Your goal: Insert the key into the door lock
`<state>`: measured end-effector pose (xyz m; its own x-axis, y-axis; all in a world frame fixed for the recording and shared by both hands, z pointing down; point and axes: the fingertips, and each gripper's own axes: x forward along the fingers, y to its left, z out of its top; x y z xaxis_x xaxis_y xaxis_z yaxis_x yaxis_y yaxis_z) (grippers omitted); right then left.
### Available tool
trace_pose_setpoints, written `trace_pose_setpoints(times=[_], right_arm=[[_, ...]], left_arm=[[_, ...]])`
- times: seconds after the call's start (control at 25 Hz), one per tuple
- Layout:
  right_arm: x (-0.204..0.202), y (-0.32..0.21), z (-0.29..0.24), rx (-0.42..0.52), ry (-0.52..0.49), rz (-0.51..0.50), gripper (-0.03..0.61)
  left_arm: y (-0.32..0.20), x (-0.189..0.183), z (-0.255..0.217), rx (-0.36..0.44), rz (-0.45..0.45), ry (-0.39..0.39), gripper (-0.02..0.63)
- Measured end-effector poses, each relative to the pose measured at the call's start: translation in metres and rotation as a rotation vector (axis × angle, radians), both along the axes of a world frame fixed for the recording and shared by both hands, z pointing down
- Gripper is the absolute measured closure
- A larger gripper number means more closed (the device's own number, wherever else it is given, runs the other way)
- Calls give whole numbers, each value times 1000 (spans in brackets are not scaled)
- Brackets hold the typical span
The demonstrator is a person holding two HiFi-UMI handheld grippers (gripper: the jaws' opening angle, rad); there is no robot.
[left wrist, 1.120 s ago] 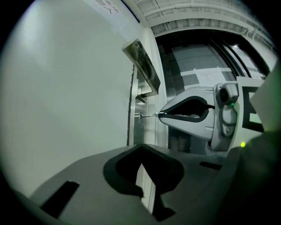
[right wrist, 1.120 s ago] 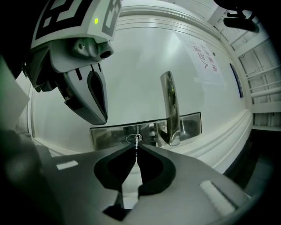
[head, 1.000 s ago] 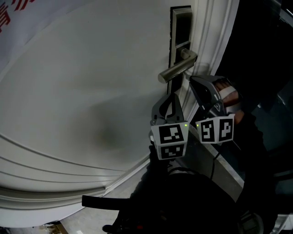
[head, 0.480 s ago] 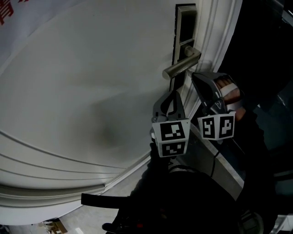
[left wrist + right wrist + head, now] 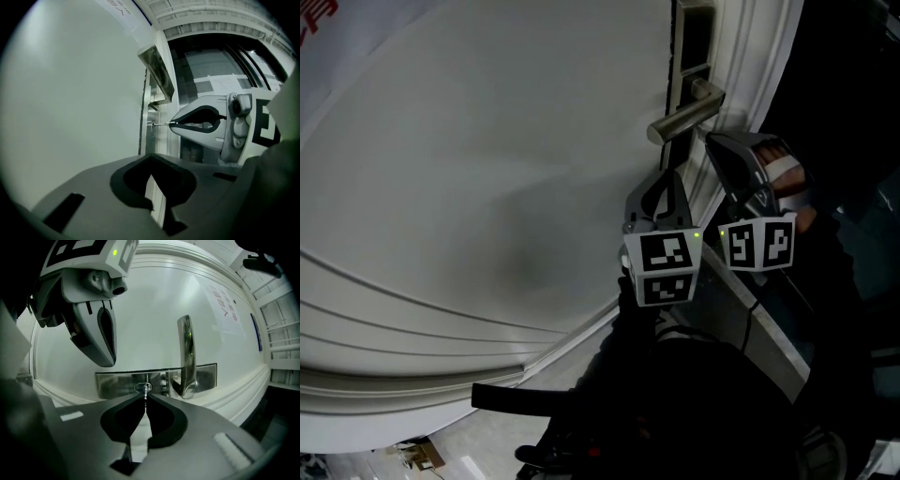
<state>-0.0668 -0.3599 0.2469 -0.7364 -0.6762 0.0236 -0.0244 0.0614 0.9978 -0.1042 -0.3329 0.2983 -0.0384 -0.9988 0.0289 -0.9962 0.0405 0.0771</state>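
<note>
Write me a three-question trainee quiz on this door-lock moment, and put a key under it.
1. True or false: the right tool is shut on the key.
2. Fill in: the left tool is shut and holds ___.
3. Where is the key's tip?
A) at the keyhole in the lock plate
B) on the end of the lever handle
C) between the left tool's jaws

Key: 1 true; 2 nothing; 3 A.
</note>
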Motion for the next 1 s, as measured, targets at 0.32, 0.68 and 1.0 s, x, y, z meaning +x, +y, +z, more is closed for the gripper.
trace_pose_setpoints(times=[0.32, 0.68, 1.0], right_arm=[[-2, 0, 2, 0, 1, -6, 566], [-2, 0, 1, -6, 4, -12, 566], [-4, -2, 2, 23, 15, -9, 566]], left_arm=[[3, -2, -2, 5, -3, -13, 612], [2, -3, -2, 3, -5, -6, 612], [-1, -3, -3, 10, -3, -3, 612]])
